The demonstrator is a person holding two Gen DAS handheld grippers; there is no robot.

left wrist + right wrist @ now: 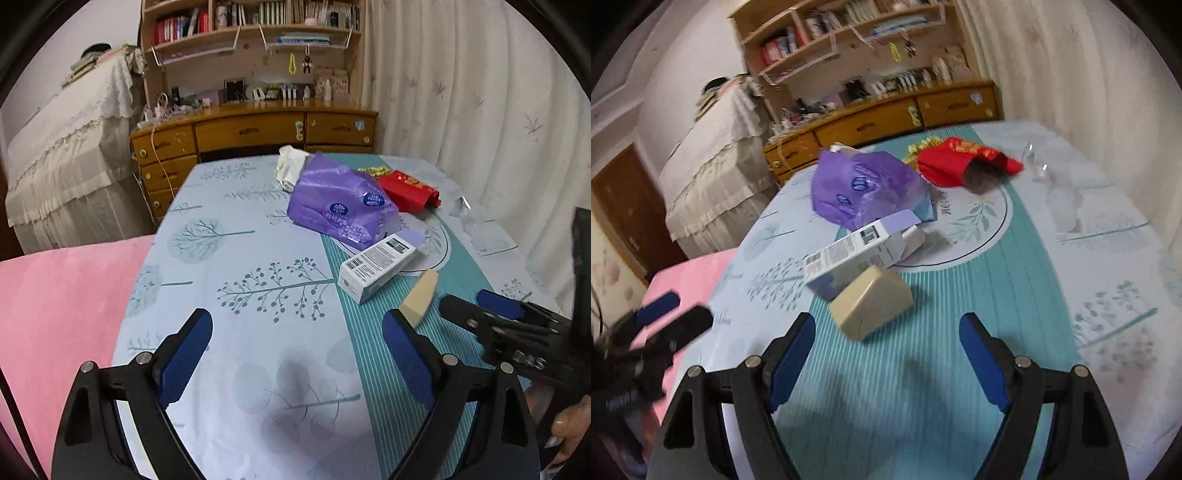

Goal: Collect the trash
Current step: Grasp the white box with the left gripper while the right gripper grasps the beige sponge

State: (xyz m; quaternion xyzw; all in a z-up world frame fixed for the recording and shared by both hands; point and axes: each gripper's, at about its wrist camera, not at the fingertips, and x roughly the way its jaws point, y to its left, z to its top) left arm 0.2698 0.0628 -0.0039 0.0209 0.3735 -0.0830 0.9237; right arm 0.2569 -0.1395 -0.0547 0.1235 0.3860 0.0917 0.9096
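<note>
Trash lies in a heap on the patterned tablecloth [236,266]: a purple plastic bag [340,206] [864,188], a white carton [376,266] [857,254] in front of it, a small beige box [421,295] [871,302], a red packet [410,192] [960,162] and crumpled white paper [290,166] at the back. My left gripper [297,350] hovers open over bare cloth, left of the carton. My right gripper [886,354] is open too, just short of the beige box, nothing between its fingers. Each gripper shows in the other's view: the right gripper [491,314], the left gripper [665,314].
A pink cushion [62,317] lies at the table's left edge. Clear plastic wrap [476,221] sits at the table's right. Behind stand a wooden desk [255,129] with shelves and a cloth-covered piece of furniture [70,155]; a curtain [480,92] hangs on the right.
</note>
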